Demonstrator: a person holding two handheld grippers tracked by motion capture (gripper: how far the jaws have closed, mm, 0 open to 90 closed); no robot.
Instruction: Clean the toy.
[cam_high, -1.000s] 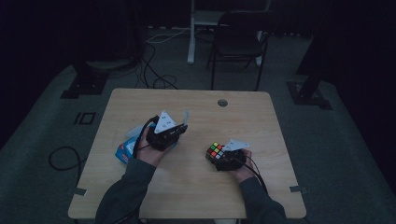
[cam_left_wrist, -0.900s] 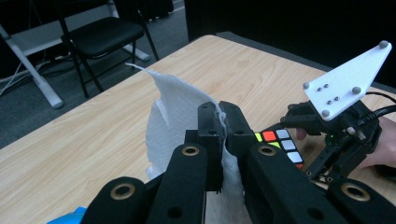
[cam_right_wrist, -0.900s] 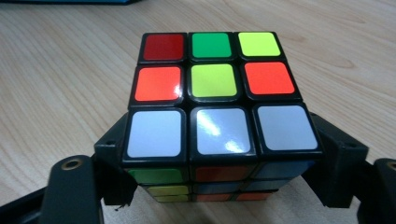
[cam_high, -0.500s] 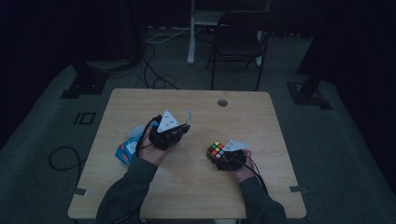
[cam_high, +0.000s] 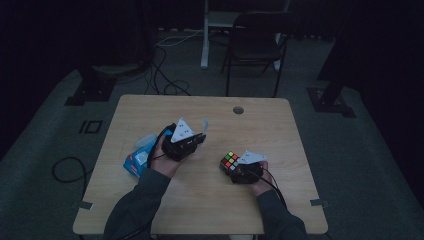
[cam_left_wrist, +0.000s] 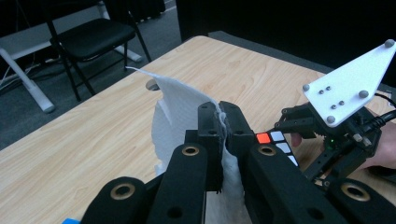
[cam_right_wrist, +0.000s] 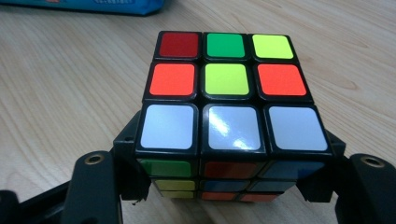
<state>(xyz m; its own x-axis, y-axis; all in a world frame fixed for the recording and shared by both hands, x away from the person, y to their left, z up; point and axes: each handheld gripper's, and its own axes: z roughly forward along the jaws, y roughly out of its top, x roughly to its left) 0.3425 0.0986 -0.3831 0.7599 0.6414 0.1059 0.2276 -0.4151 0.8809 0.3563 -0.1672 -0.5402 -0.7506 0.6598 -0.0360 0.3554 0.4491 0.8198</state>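
My left gripper (cam_high: 200, 136) sits left of the table's middle, shut on a white tissue (cam_high: 204, 123) that stands up from between its jaws. In the left gripper view the crumpled tissue (cam_left_wrist: 180, 107) is pinched at the fingertips of that gripper (cam_left_wrist: 223, 122). To the right, my right gripper (cam_high: 236, 169) is shut on a scrambled puzzle cube (cam_high: 229, 159) that rests on the table. The right gripper view shows this gripper (cam_right_wrist: 229, 175) clamping the cube (cam_right_wrist: 226, 79) from both sides, with a row of white tiles nearest.
A blue packet (cam_high: 135, 161) lies under my left forearm near the left edge of the wooden table (cam_high: 210, 107). A cable hole (cam_high: 238, 109) sits at the far middle. A dark chair (cam_high: 255, 45) and floor cables stand beyond the table.
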